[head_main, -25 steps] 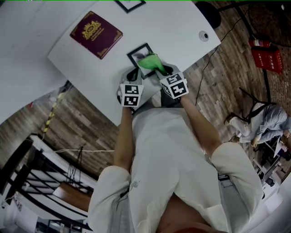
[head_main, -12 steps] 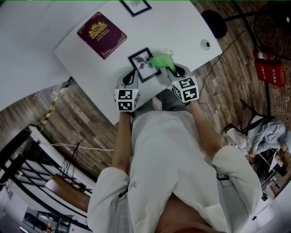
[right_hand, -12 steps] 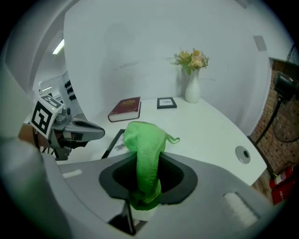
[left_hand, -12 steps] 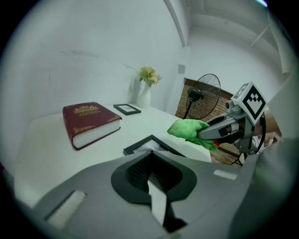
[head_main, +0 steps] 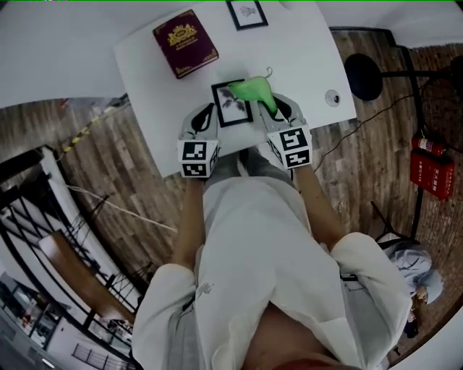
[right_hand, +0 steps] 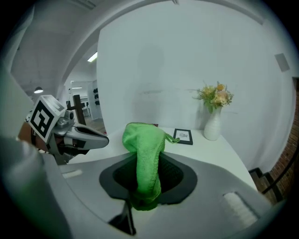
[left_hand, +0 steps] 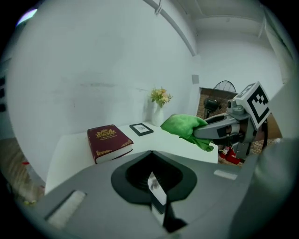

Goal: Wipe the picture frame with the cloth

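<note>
both closed: our left hand-held gripper [head_main: 208,114] pinches the picture frame [head_main: 233,105] by its left edge; our right hand-held gripper [head_main: 275,110] grips the cloth [head_main: 248,89] at the frame's far right corner.

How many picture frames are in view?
2. One picture frame is held in the left gripper, beside the green cloth; the second frame lies flat on the table's far side.

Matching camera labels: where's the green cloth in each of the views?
Head view: green fabric cloth upper centre, in the right gripper, at the corner of the black picture frame held by the left gripper.
Left gripper view: right of centre, hanging from the right gripper's jaws.
Right gripper view: centre, clamped between the jaws.
Shared landmark: second small black-framed picture farther back on the white table.
</note>
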